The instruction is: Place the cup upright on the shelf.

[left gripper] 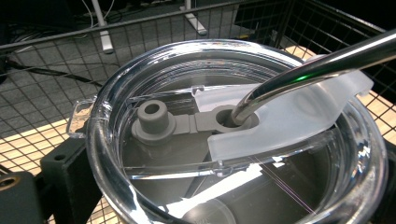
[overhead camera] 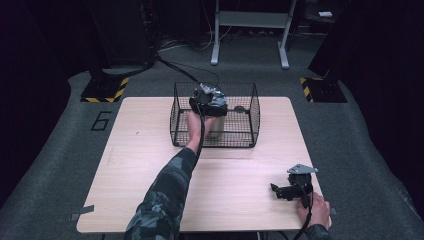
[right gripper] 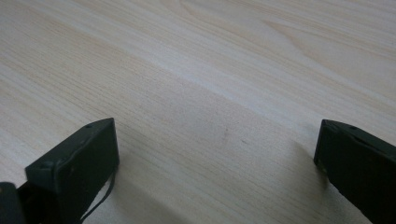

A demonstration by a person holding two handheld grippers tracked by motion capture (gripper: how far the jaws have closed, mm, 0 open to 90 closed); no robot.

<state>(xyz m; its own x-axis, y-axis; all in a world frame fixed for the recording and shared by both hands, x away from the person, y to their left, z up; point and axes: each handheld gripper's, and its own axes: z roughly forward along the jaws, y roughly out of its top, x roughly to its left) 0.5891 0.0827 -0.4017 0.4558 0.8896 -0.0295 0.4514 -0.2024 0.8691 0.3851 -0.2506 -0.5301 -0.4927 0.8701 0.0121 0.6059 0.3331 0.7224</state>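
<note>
one gripper, the left gripper [overhead camera: 207,107], clamps the tumbler [left gripper: 233,140] inside the wire basket [overhead camera: 252,107]; lower gently, upright; right gripper [overhead camera: 280,191] rests wide.

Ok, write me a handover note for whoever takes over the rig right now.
Left tool: inside the wire basket, jaws around the clear-lidded tumbler; whether they clamp it cannot be told. A metal straw goes through the lid.
Right tool: open, holding nothing, low over the wooden table near its front right corner.
Done: tumbler is in the basket.
Left: probably release it and withdraw the left tool.
</note>
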